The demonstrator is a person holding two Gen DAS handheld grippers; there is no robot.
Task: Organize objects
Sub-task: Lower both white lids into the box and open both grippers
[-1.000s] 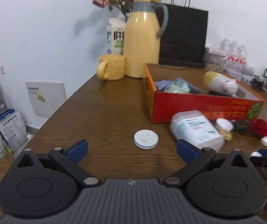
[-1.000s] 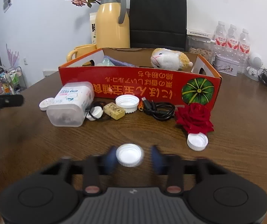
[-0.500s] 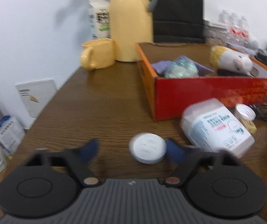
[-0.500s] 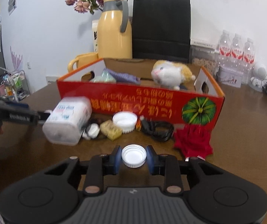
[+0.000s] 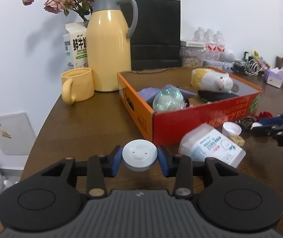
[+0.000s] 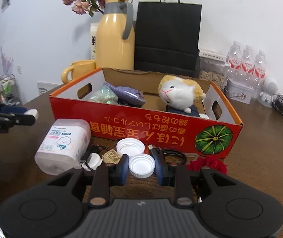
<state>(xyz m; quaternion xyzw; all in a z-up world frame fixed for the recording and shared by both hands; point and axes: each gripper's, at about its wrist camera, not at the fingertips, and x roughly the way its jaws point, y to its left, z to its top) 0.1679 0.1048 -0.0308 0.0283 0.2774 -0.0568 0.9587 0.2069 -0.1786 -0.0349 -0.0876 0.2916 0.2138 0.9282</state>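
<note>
Pinching a round white puck between its blue pads, the left gripper sits at the lower centre of the left wrist view, the puck's flat top with two small dots facing the camera. Just right of it lies a clear plastic tub with a blue-printed label, on its side on the brown table. Beyond both stands the red cardboard box, filling the middle right of the frame; inside are a plush hamster, a shiny greenish ball and purple cloth. A yellow thermos, yellow mug, milk carton and black paper bag stand in the upper half.

In the right wrist view, the right gripper clamps a white bottle cap, open side up, at lower centre. Directly above it lies a second white cap, touching the box front. Left of centre is the tub; a black cable and a red fabric rose lie to the right. The left gripper's tip enters at the left edge. Water bottles stand at the upper right.
</note>
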